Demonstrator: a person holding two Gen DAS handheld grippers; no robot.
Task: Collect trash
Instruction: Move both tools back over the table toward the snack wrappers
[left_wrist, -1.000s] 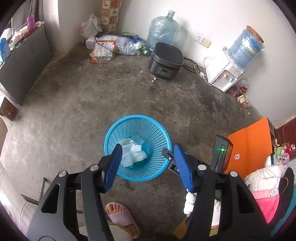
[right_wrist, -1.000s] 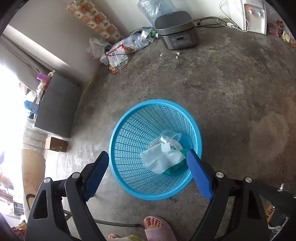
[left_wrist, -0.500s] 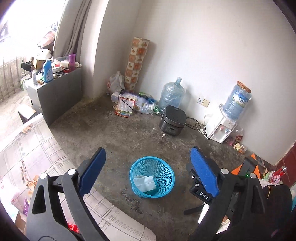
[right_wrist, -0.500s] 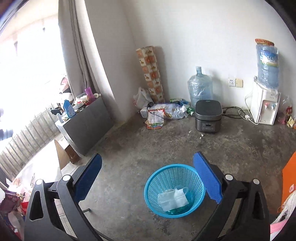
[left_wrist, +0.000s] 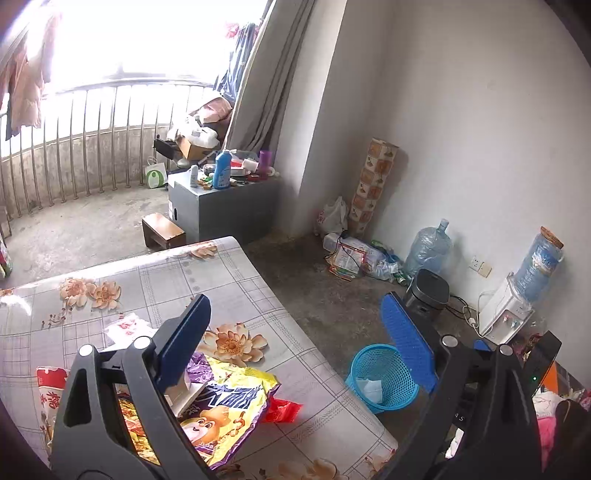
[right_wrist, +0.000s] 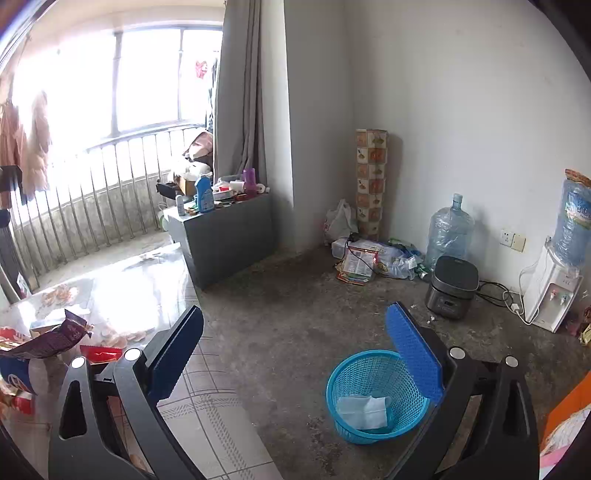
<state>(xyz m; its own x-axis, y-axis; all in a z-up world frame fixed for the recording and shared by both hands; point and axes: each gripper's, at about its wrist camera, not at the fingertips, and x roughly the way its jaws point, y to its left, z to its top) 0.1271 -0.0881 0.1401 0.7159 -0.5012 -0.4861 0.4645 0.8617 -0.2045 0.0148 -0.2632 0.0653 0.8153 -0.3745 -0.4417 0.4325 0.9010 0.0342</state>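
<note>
A blue mesh basket (left_wrist: 373, 365) (right_wrist: 364, 373) stands on the concrete floor with a white tissue (right_wrist: 364, 406) inside. Both grippers hang high above it, wide open and empty. The left gripper (left_wrist: 295, 325) looks across a flowered table (left_wrist: 236, 280) where a yellow-purple snack bag (left_wrist: 229, 398), a red wrapper (left_wrist: 282, 410) and a red-white packet (left_wrist: 48, 387) lie. The right gripper (right_wrist: 295, 338) sees the same table's corner (right_wrist: 207, 398) at lower left, with a purple bag (right_wrist: 55, 338) and a red wrapper (right_wrist: 101, 352) on it.
A grey cabinet (right_wrist: 229, 236) with bottles stands by the balcony rail. Along the far wall are a tall patterned box (right_wrist: 371, 181), bags and packets (right_wrist: 364, 258), a water jug (right_wrist: 448, 229), a rice cooker (right_wrist: 452, 286) and a water dispenser (right_wrist: 554, 291). A small wooden stool (left_wrist: 162, 230) sits beside the cabinet.
Both grippers have risen away from the basket and tilted up, so the room and the table came into view. Their jaws spread wider. The tissue stays in the basket.
</note>
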